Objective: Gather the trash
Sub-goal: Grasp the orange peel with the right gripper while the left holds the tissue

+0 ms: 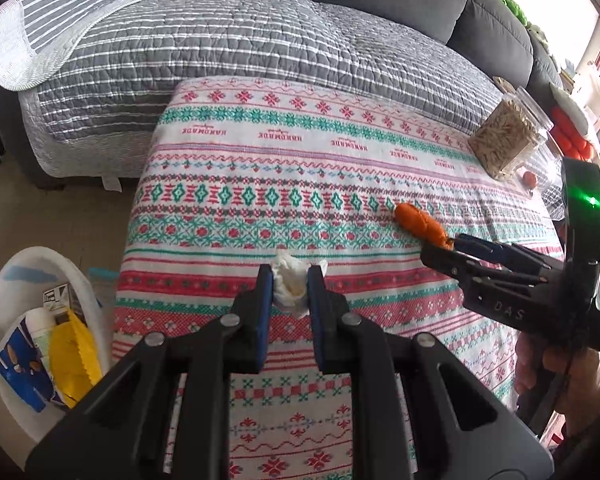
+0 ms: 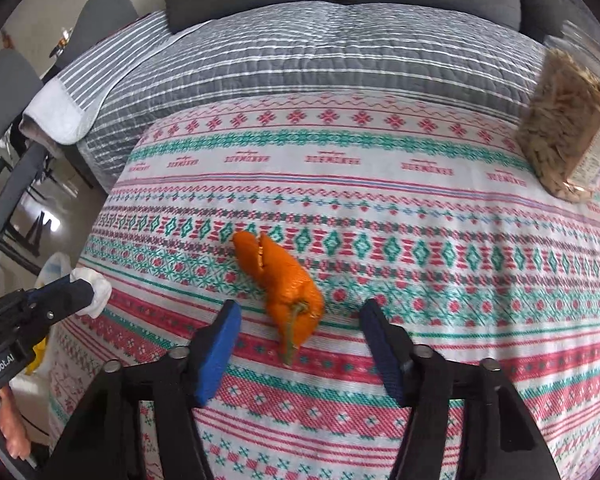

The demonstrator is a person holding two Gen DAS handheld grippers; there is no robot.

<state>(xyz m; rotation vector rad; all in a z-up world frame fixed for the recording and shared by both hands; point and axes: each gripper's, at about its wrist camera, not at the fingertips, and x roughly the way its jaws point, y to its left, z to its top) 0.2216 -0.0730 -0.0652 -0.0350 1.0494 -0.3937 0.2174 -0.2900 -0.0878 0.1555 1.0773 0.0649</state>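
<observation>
While the white bin (image 1: 4,280) on the floor at the left already has wrappers and a bottle in it, I'd put us around midway: two pieces are not binned yet. My left gripper (image 1: 290,284) is clamped on a crumpled tissue (image 1: 288,286), just above the patterned tablecloth (image 1: 260,184). My right gripper (image 2: 300,316) is spread wide, straddling the stem end of an orange peel (image 2: 278,272) lying on the cloth, not touching it as far as I can tell. Seed jar (image 2: 568,128) at the far right looks like a keeper.
</observation>
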